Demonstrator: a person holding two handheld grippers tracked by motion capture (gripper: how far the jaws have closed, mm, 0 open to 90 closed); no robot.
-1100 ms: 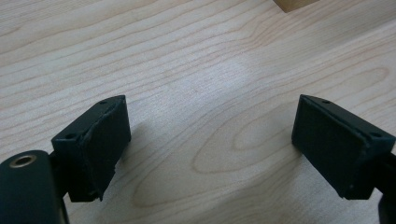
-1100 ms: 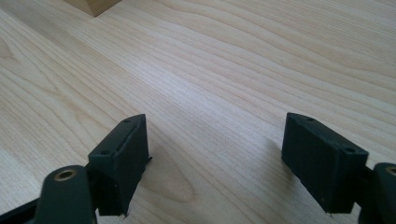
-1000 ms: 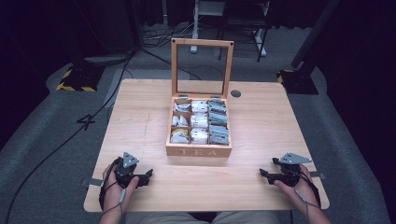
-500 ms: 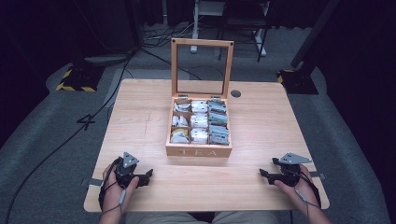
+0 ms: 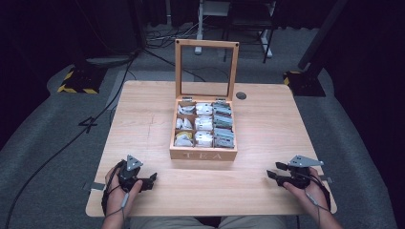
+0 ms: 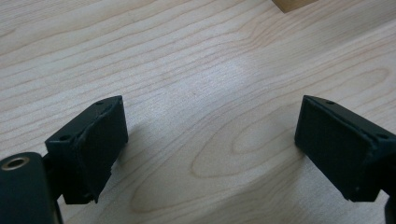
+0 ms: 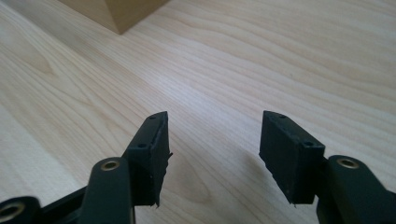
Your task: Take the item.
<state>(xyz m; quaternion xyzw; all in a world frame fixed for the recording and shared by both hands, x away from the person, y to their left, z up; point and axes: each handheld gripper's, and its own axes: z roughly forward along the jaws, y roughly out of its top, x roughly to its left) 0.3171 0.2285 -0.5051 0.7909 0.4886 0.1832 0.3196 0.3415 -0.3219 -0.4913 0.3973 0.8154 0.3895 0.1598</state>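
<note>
A wooden tea box marked TEA stands at the middle of the table, its glass-paned lid upright. Its compartments hold several tea bags. My left gripper rests on the table near the front left edge, open, with bare wood between its jaws. My right gripper rests near the front right edge, also open over bare wood. A corner of the box shows at the top of the right gripper view, and another corner of the box at the top of the left gripper view.
The light wooden table has a round dark cable hole behind the box. Grey carpet, cables and dark stands surround the table. Open tabletop lies left and right of the box.
</note>
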